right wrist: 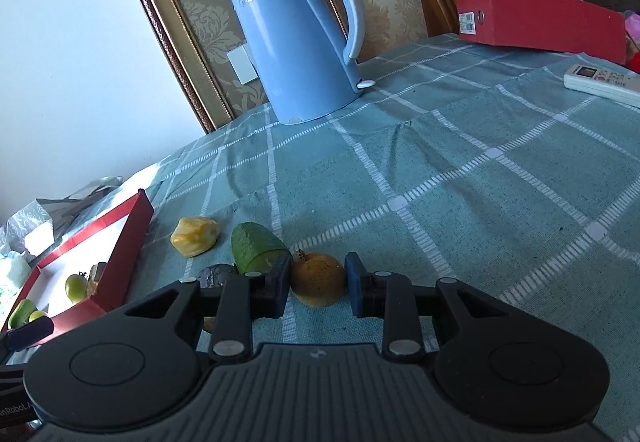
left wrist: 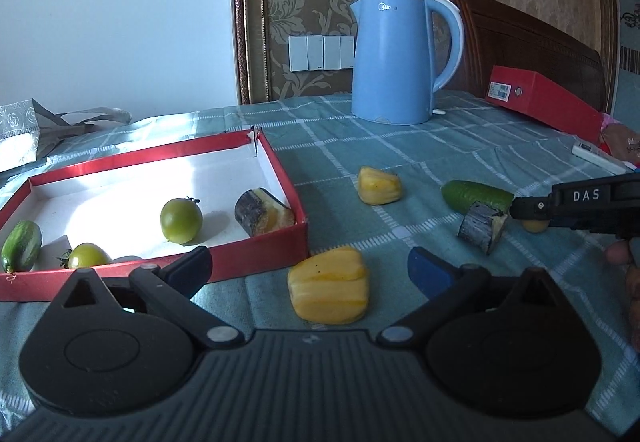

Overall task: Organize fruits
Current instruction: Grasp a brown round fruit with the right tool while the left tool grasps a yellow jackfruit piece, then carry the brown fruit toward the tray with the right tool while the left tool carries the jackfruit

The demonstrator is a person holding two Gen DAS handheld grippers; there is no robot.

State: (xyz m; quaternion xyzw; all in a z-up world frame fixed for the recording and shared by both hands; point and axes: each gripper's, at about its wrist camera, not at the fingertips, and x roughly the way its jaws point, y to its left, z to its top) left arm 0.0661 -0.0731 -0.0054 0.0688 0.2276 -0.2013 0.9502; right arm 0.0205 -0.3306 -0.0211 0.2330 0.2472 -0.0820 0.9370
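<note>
With four pieces already in the red box [left wrist: 256,260] at far left, your right gripper [right wrist: 318,284] is clamped on a small brown fruit [right wrist: 318,282] on the cloth, your left gripper [left wrist: 310,268] spread wide around the near yellow piece [left wrist: 330,290], several more waiting.

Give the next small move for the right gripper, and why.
Probably lift. The right gripper has its fingers shut on the brown fruit, which seems to sit on the cloth beside the cucumber. The box holding the sorted fruit stands off to its left.
</note>
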